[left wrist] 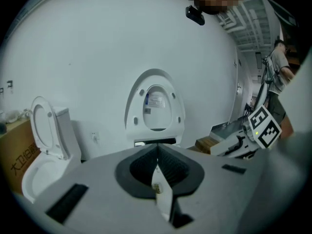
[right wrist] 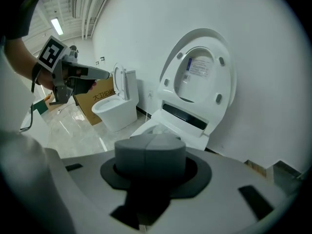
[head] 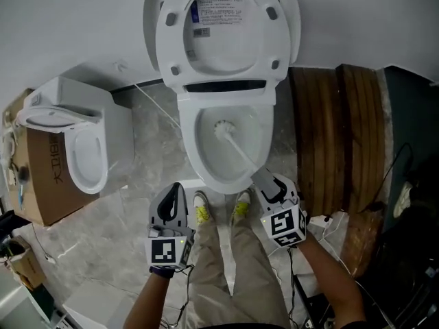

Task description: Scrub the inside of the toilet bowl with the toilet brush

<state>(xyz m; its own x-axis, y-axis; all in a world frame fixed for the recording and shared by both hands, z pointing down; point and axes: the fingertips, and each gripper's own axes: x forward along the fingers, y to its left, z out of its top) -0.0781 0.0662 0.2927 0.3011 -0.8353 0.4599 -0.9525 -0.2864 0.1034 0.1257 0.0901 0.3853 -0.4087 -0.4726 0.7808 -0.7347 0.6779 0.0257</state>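
The scrubbing looks under way rather than finished. In the head view the toilet brush (head: 238, 151) reaches into the toilet bowl (head: 221, 184) at the middle of the frame, its bristle head low against the back of the basin. Its white handle slants down and right to the right gripper (head: 264, 179), which pinches the handle's end. The right gripper view shows that gripper's pads drawn close, with no gap. The left gripper (head: 176, 192) hangs at the lower left of the bowl, clear of it, its jaws pressed together on nothing.

Nothing shows how much of the basin has been covered. By my reading the side walls and the area under the rim may still need passes, and the brush has yet to be put away. The lid and seat (head: 223, 29) stand raised against the white wall (head: 68, 26).

The floor (head: 137, 177) is grey marble-look tile. A second toilet (head: 82, 149) sits at the left beside a cardboard box (head: 41, 184), and curved wooden slats (head: 336, 129) stand at the right. The person's shoes (head: 200, 208) are just in front of the bowl.
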